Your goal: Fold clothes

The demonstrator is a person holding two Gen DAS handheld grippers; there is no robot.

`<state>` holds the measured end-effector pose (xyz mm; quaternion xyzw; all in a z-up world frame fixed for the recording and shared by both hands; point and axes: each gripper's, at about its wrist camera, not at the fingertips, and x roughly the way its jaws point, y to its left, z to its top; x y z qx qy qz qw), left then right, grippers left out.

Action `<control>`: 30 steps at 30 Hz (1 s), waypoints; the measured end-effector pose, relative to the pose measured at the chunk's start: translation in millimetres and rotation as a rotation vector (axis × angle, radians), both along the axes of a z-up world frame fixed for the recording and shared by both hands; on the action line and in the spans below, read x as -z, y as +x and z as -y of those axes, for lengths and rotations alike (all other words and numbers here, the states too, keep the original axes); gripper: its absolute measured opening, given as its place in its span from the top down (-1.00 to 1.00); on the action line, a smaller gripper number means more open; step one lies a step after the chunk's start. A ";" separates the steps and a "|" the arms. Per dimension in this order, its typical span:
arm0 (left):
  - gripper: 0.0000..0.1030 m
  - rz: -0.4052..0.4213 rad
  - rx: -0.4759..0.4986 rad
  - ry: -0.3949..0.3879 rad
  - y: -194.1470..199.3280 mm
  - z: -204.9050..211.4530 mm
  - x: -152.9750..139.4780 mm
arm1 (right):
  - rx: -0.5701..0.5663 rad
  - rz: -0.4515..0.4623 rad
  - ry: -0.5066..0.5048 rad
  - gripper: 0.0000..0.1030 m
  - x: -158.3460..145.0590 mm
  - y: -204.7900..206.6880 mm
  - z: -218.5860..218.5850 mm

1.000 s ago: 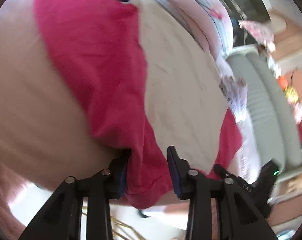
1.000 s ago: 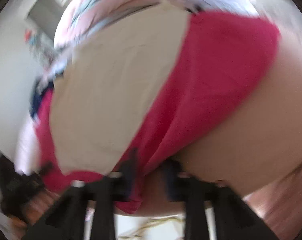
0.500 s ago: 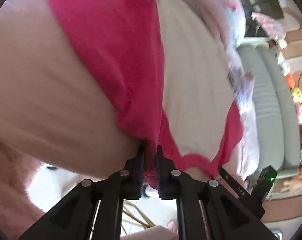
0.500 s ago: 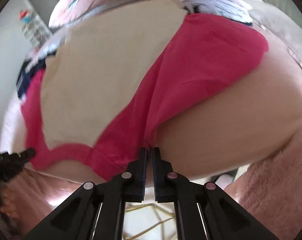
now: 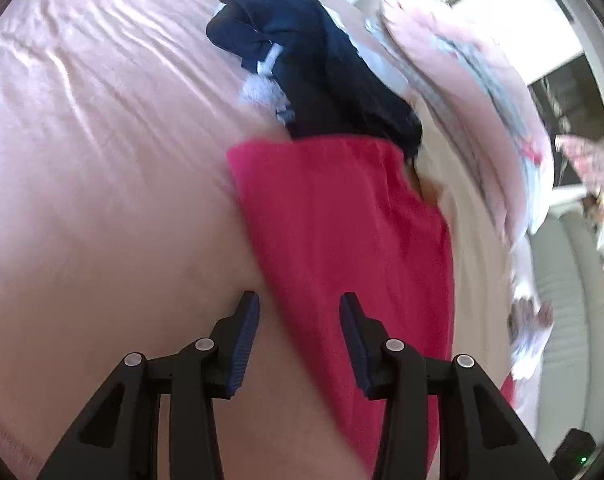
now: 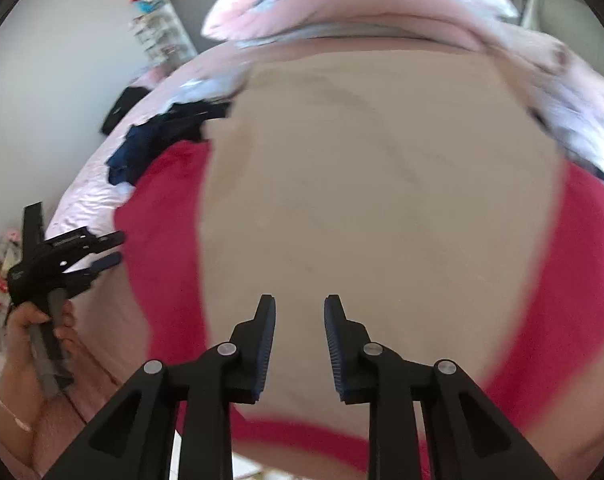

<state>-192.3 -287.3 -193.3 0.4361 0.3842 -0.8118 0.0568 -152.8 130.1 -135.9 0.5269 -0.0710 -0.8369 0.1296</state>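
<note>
Left wrist view: our left gripper (image 5: 299, 322) now spread, empty; half-second ago pinched red garment (image 5: 342, 232); right gripper (image 6: 299, 332) likewise parted over beige garment (image 6: 362, 200); red cloth lies ahead on bed (image 5: 81, 160); we judge fold released.

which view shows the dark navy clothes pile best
The left wrist view: the navy clothes sit large and sharp beyond the red garment. The right wrist view shows them only small, at the left edge, partly hidden behind the beige panel.
</note>
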 end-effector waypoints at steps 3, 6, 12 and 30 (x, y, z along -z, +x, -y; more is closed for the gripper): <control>0.76 -0.045 0.018 -0.045 -3.1 12.2 -8.0 | -0.058 0.016 0.003 0.52 8.5 -20.6 37.9; 0.97 -0.087 0.053 -0.106 -6.8 18.5 -24.2 | -0.117 0.031 0.005 0.52 17.0 -41.2 75.7; 0.97 -0.122 0.125 -0.169 -15.1 47.6 -60.7 | -0.193 -0.029 0.014 0.52 -1.1 -52.3 113.5; 0.89 -0.057 0.427 -0.112 39.3 -68.4 -68.5 | -0.076 -0.058 0.048 0.37 -16.2 -2.6 11.8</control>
